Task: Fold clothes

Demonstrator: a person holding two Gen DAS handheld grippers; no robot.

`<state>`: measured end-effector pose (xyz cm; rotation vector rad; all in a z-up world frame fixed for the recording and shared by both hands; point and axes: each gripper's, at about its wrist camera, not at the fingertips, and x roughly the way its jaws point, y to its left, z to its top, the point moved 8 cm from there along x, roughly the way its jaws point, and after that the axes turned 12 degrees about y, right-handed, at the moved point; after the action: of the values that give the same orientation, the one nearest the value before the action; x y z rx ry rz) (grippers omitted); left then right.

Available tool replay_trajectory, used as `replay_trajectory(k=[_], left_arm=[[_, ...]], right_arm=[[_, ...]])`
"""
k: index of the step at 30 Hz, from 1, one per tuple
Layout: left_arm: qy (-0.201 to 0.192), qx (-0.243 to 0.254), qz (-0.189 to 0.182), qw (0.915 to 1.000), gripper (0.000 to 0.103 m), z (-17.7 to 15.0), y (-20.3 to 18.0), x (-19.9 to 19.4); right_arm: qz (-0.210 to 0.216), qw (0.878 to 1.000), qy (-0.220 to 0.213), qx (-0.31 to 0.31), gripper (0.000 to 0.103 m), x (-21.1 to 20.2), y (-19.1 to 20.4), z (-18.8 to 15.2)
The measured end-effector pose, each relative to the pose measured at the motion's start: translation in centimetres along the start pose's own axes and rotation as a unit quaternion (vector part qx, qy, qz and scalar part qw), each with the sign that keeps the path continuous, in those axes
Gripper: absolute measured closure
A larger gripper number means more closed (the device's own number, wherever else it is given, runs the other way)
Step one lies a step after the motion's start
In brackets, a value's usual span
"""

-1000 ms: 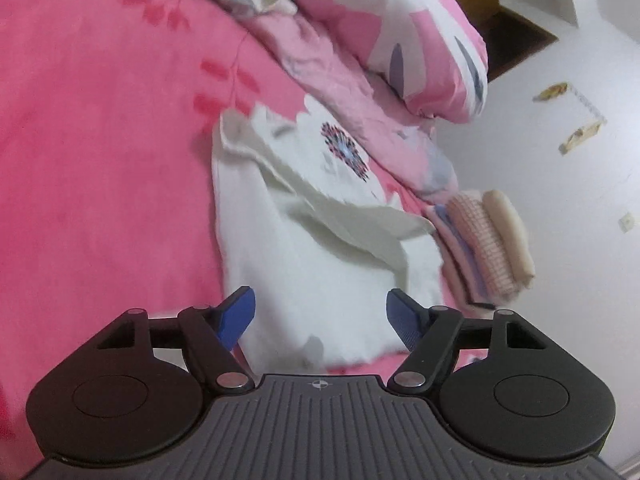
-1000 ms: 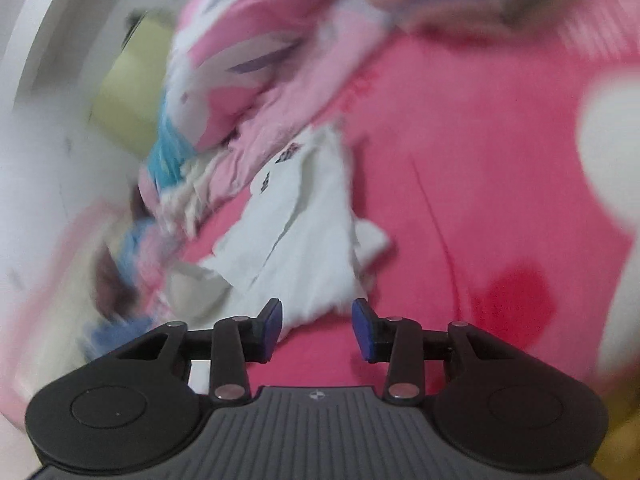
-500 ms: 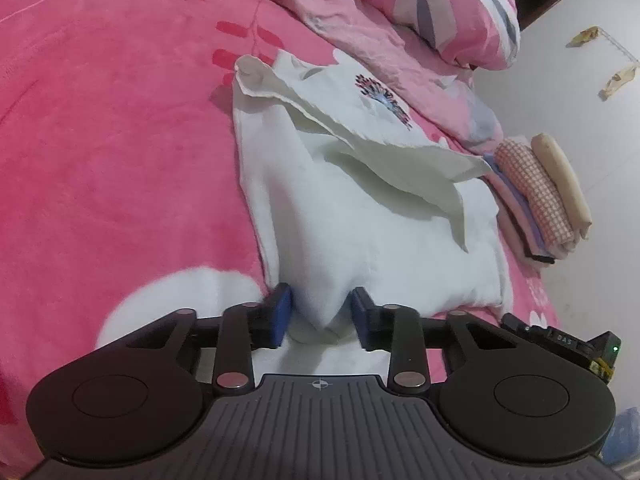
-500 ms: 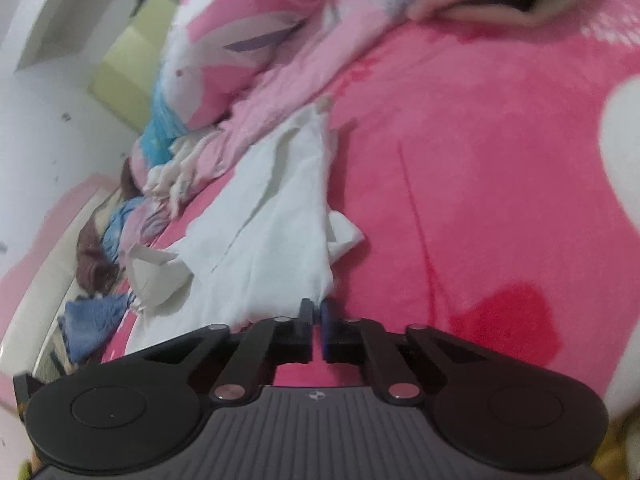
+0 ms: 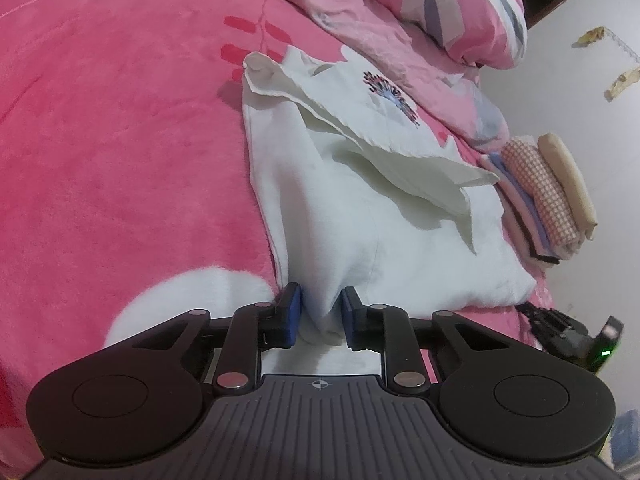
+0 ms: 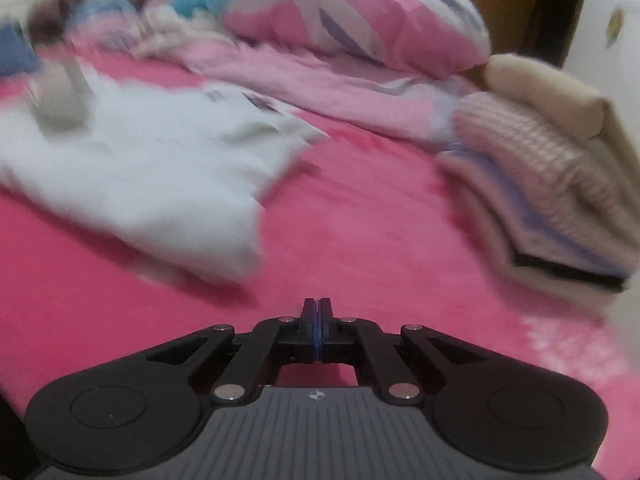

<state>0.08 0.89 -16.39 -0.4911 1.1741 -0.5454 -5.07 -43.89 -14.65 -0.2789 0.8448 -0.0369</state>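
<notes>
1. The pink blanket (image 5: 120, 140) is taken as the landmark; it covers the bed, and everything else is placed from it. A white patch (image 5: 188, 304) is printed on it at the near left of the left wrist view.
2. In the left wrist view, the white shirt (image 5: 360, 216) is seen lying on the middle of the pink blanket. It is partly folded, and a loose flap is draped across its top.
3. A dark flower print (image 5: 390, 98) is seen on the far part of the white shirt.
4. The left gripper (image 5: 320, 314) is at the near edge of the pink blanket. A bunched corner of the white shirt is pinched between its blue pads (image 5: 294, 308), which are kept a little apart by the cloth.
5. A crumpled pale pink quilt (image 5: 360, 20) is seen along the far side of the pink blanket, and a pink and white pillow (image 5: 472, 4) is lying on it.
6. A pile of folded clothes (image 5: 548, 196) is seen at the right edge of the pink blanket, just beside the white shirt.
7. A small part of a black gripper (image 5: 560, 332) with a green light is seen at the near right.
8. In the right wrist view, which is blurred, the right gripper (image 6: 317, 312) is held over bare pink blanket. Its pads are pressed together with nothing between them.
9. There the white shirt is seen to the left of it and apart from it, and the pile of folded clothes is seen to the right.
</notes>
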Motion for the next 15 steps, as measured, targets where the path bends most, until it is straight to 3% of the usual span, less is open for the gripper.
replay_trajectory(k=[3,6,8,10,15], left_arm=[[-0.003,-0.011,-0.011,0.9999,0.082,0.1,0.3,-0.1],[-0.007,-0.023,-0.022,0.9995,0.082,0.2,0.6,-0.2],[-0.009,-0.03,-0.029,0.9991,0.082,0.2,0.8,-0.2],[-0.011,-0.038,-0.036,0.9986,0.081,0.3,1.0,-0.3],[-0.059,-0.003,0.018,0.9981,0.081,0.5,1.3,-3.0]], right_arm=[[-0.02,0.998,-0.005,0.051,0.103,-0.6,-1.4,-0.4],[0.037,0.988,-0.031,0.143,0.102,-3.3,-2.6,-0.7],[0.131,0.965,-0.044,0.224,0.101,-4.7,-2.7,-0.7],[0.188,0.945,-0.054,0.262,0.101,-5.8,-1.9,-1.0],[0.236,0.923,-0.043,0.303,0.1,-5.9,0.1,-2.2]])
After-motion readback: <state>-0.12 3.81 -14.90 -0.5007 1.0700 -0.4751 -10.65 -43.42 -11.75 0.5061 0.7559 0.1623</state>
